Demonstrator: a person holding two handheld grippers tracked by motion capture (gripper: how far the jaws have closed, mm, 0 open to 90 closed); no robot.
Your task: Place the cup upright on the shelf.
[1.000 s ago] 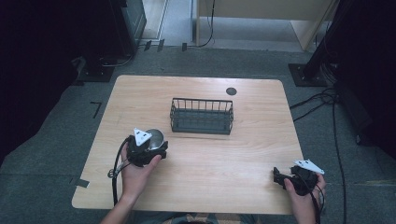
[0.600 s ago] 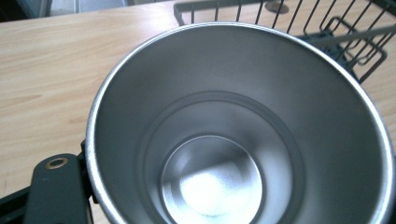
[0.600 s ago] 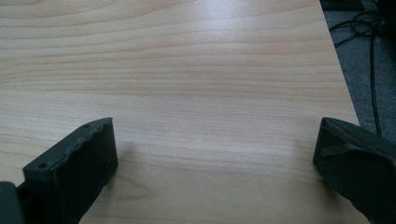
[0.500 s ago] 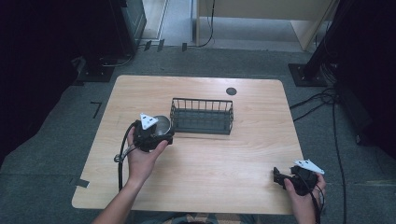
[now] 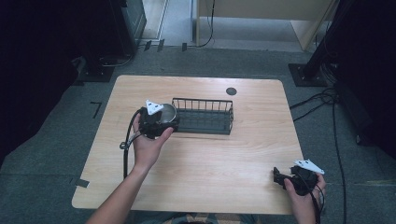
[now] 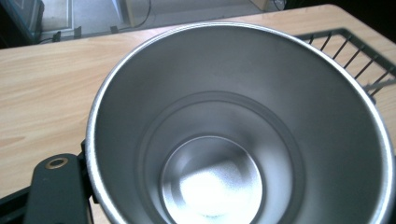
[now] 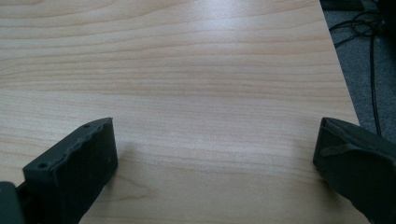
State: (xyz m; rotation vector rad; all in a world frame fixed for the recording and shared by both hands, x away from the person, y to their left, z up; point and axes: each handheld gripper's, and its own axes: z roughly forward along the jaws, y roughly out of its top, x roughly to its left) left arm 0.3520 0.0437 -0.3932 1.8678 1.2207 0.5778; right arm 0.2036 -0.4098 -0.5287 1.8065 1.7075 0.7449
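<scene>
Judging from how things lie, the job looks partway through: a steel cup [image 5: 166, 113] is lifted clear of the surface [image 5: 210, 158] at the 9 o'clock end of the wire basket [image 5: 203, 115], not yet inside it. Pinching the cup's wall, the left gripper [image 5: 156, 122] shows one jaw at 8 o'clock of the rim in its own view. Near the surface's 4 o'clock corner, the right gripper [image 7: 212, 163] has jaws spread wide, holding nothing.

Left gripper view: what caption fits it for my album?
Empty shiny steel cup held over the light wooden table, beside a black wire basket.
</scene>
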